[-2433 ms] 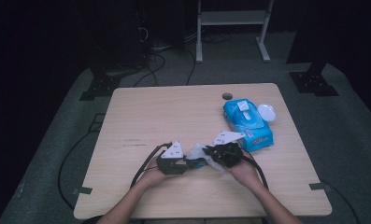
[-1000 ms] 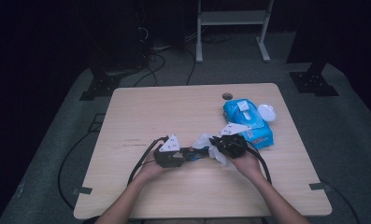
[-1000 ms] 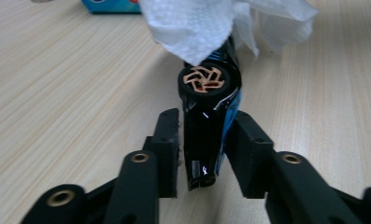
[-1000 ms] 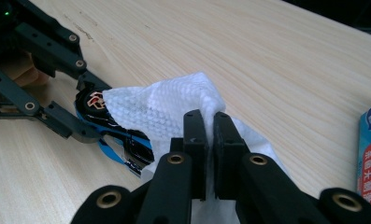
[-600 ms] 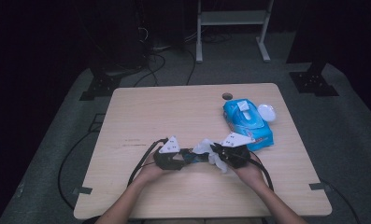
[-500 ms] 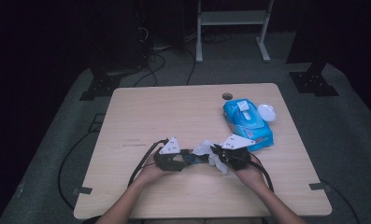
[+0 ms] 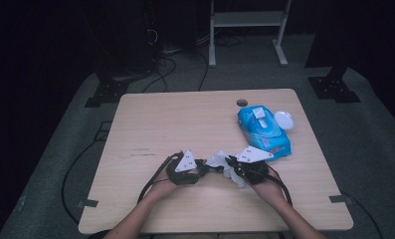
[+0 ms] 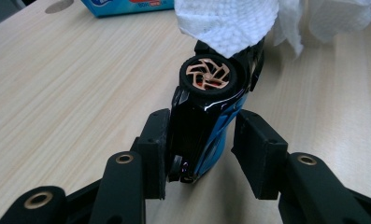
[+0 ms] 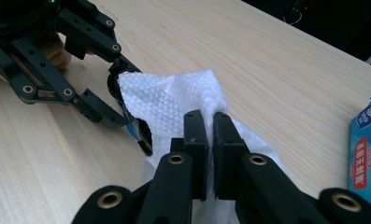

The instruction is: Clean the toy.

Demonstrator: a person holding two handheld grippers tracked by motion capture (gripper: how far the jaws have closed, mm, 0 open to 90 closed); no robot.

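Near the front edge of the worktop (image 7: pixel 150 124), at mid-width, we record the left gripper (image 8: pixel 199 154) clamping a black and blue toy car (image 8: pixel 206 121), copper-coloured wheel (image 8: pixel 208 74) facing the camera. The right gripper (image 9: pixel 205 140) pinches a white wipe (image 9: pixel 174 100) between nearly closed jaws; the wipe drapes over the car's far end. We list a blue wipes packet (image 7: pixel 262 130) near the right edge, a white lid (image 7: pixel 283 119) just beside it.

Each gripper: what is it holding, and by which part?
Left gripper holds the toy car by its sides, near one end. Right gripper pinches the wipe at a bunched fold.
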